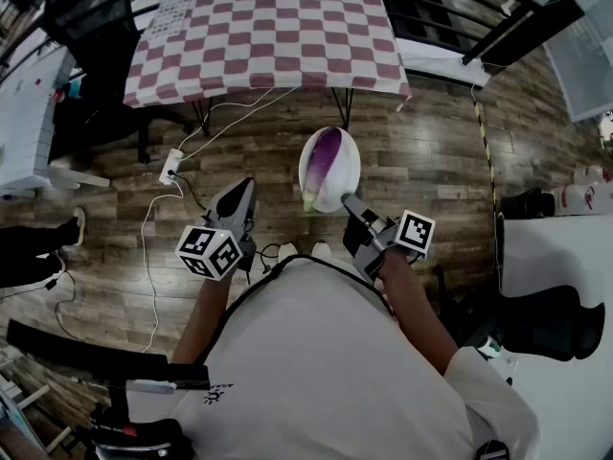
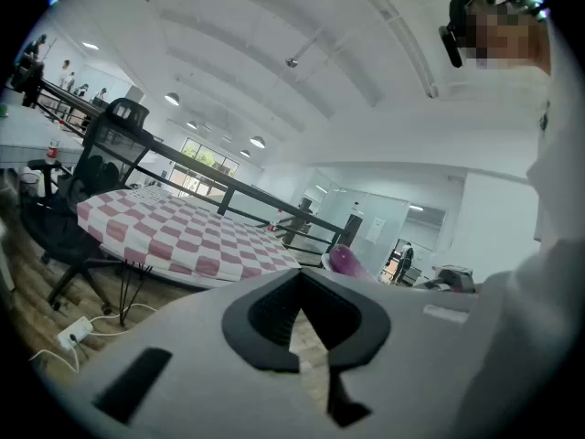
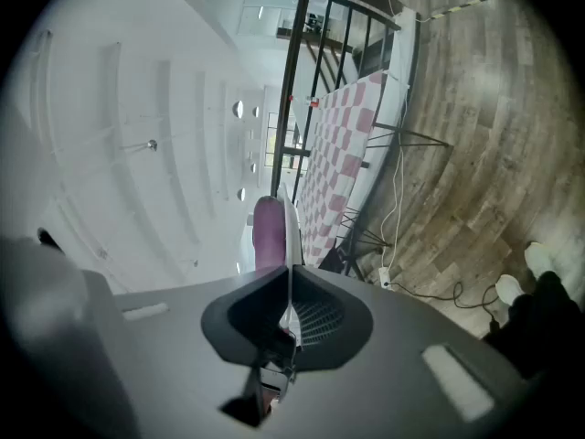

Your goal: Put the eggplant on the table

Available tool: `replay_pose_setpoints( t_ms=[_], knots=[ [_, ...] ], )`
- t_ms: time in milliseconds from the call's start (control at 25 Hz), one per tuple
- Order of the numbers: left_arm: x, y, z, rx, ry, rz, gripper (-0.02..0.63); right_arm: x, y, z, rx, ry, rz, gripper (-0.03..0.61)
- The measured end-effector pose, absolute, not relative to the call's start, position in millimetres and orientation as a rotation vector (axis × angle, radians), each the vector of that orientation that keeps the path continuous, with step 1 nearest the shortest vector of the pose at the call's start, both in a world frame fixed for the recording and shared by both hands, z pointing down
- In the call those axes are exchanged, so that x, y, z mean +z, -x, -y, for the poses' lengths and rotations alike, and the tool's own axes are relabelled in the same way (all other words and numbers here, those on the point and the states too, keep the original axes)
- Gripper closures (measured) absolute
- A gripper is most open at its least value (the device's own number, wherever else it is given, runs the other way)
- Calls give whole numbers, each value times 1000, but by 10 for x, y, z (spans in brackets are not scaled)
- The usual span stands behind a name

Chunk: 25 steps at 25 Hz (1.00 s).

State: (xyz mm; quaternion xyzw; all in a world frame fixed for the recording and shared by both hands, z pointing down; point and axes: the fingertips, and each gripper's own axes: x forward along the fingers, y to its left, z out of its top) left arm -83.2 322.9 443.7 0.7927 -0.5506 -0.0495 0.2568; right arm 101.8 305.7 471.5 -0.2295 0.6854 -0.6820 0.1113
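Observation:
A purple eggplant [image 1: 323,161] with a green stem end lies on a white plate [image 1: 343,175]. My right gripper [image 1: 349,200] is shut on the plate's near rim and carries it above the wooden floor, short of the table. In the right gripper view the plate [image 3: 290,231] stands edge-on between the jaws, with the eggplant [image 3: 268,236] on its left. My left gripper [image 1: 242,195] is beside the plate on the left, shut and holding nothing. From the left gripper view the eggplant [image 2: 345,262] shows past the jaws. Ahead stands the table with the red-and-white checked cloth [image 1: 263,32].
A black office chair [image 1: 81,17] stands left of the checked table. A power strip [image 1: 170,166] and white cables lie on the floor under the table's front edge. A black railing [image 1: 450,17] runs at the right, and a white desk [image 1: 560,257] is at my right.

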Motion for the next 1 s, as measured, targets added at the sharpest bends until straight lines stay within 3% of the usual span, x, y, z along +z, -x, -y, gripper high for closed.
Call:
replay_pose_setpoints(
  t_ms=[1000],
  knots=[
    [4475, 581, -3521, -113, -2129, 1532, 614, 4582, -1167, -3181, -1969, 573, -2069, 555]
  ],
)
